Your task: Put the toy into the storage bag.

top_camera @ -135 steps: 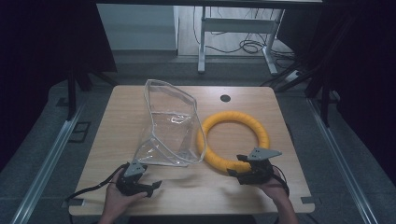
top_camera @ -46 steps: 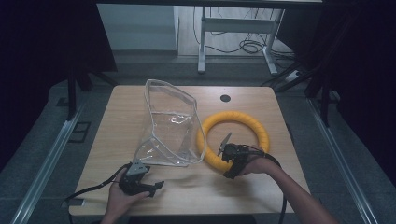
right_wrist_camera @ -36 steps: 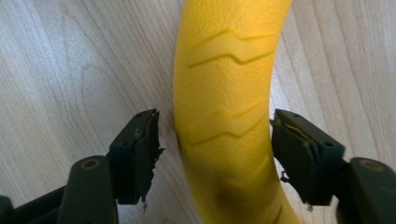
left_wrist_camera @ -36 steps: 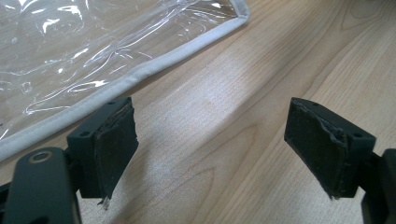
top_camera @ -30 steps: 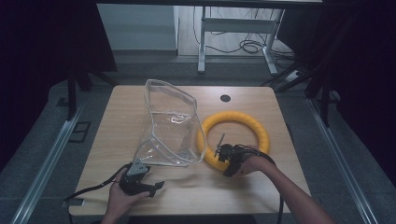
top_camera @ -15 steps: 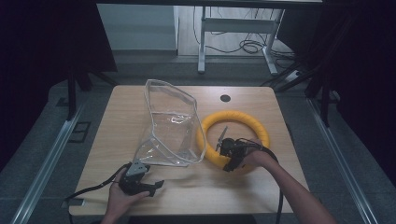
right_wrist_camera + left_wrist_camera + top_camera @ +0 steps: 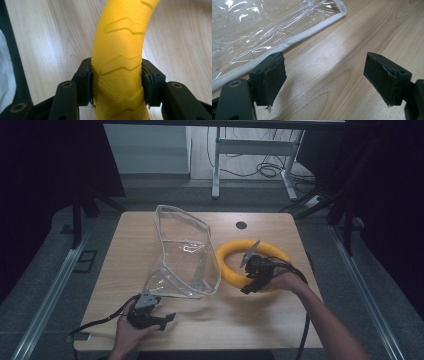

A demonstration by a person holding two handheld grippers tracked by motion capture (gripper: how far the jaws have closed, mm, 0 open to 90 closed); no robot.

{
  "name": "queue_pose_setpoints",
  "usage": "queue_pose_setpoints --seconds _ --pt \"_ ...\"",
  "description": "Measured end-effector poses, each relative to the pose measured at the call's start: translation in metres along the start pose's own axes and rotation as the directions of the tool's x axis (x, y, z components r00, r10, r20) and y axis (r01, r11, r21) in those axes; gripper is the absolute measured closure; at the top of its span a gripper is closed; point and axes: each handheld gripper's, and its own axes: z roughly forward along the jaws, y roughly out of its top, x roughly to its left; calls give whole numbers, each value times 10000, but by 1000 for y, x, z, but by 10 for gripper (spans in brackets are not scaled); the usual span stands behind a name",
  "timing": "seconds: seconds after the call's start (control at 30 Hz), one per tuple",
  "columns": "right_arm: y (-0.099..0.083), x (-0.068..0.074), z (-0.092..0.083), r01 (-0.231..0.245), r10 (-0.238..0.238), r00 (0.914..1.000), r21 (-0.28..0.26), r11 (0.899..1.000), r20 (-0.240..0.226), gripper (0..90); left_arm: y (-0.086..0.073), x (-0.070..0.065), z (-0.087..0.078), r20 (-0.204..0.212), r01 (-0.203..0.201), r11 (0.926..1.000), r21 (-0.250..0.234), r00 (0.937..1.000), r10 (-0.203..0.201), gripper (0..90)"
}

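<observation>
A yellow ring with a ridged surface lies right of centre on the wooden table. My right gripper grips its near-left part and holds that side a little off the table. In the right gripper view the jaws have just been closing, and their pads press both sides of the ring. A clear plastic bag with a white hem stands left of the ring. My left gripper rests open near the front edge. Its jaws stand wide with only bare wood between them, and the bag's hem runs just beyond.
A small black round spot sits near the table's far edge. Beyond the table are a metal desk frame and cables on the floor. A dark rail runs along the floor to the left.
My right gripper reached in over the ring's near side, turned, closed on it and rose, shifting the ring slightly. The left gripper has stayed where it was.
</observation>
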Motion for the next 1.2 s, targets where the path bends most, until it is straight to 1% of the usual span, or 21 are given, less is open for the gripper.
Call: queue_pose_setpoints --seconds 0.03,0.1,0.17,0.23,0.27,0.3,0.53,0.67,0.7,0.77,0.8,0.83,0.93,0.97,1.0,1.03,1.07,1.1,1.13,1.17,1.2 --pt "-2 -2 -5 -118 116 9999 -266 9996 -62 511 0 0 0 3 37 10000 -38 10000 -37 177" --pt "-2 -2 -7 -185 183 9998 -345 9992 -51 511 0 0 0 -3 37 10000 -34 10000 -37 177" --pt "-4 -5 -12 -178 169 9998 -683 9975 -127 512 0 0 0 -6 0 10000 20 10000 0 177" --pt "-5 -7 -20 -379 364 9992 -916 9951 -181 513 0 0 1 -1 4 10000 24 10000 -4 177" --pt "-5 -7 -20 -379 364 9992 -916 9951 -181 513 0 0 1 -3 1 10000 26 10000 -1 177" --pt "-6 -10 -26 -511 492 9986 -1212 9913 -179 514 0 0 0 -6 -3 10000 23 10000 3 177" --pt "-9 -15 -42 -827 826 9965 -1761 9809 -81 516 0 0 1 6 16 10000 14 10000 -16 176" --pt "-11 -18 -57 -1012 1006 9948 -2509 9627 -150 516 0 0 1 1 -15 10000 4 10000 15 177" --pt "-11 -18 -57 -1012 1006 9948 -2509 9627 -150 516 0 0 1 -7 -16 10000 1 10000 16 177" --pt "-12 -18 -64 -1009 1043 9945 -2850 9532 -33 516 0 0 0 -9 -16 10000 -4 10000 16 177" --pt "-12 -18 -64 -1009 1043 9945 -2850 9532 -33 516 0 0 0 -11 -18 10000 -3 10000 18 177" --pt "-13 -18 -66 -1021 1060 9944 -2974 9493 -29 516 0 0 1 -10 -19 10000 -1 10000 19 177" --pt "-15 -17 -76 -1114 1172 9931 -3487 9306 -44 516 0 0 1 3 -17 10000 1 10000 17 177" --pt "-15 -17 -76 -1114 1172 9931 -3487 9306 -44 516 0 0 1 -3 -15 10000 7 10000 15 177" --pt "-16 -17 -78 -1159 1218 9925 -3639 9242 -68 516 0 0 1 -7 -39 10000 24 10000 39 177" --pt "-18 -16 -81 -1221 1302 9915 -3905 9125 -57 516 0 0 1 -2 -33 10000 17 10000 33 177" --pt "-18 -16 -81 -1221 1302 9915 -3905 9125 -57 516 0 0 1 -5 -24 10000 20 10000 24 177" --pt "-19 -16 -82 -1238 1314 9913 -4019 9073 -85 516 0 0 1 -10 -26 10000 27 10000 26 177" --pt "-19 -16 -84 -1266 1362 9906 -4241 8967 -78 516 0 0 1 -7 -25 10000 29 10000 25 176" --pt "-19 -16 -84 -1266 1362 9906 -4241 8967 -78 516 0 0 1 -1 -26 10000 29 10000 26 176" --pt "-19 -15 -85 -1303 1396 9901 -4421 8875 -116 516 0 0 1 -4 -32 10000 35 10000 32 177"
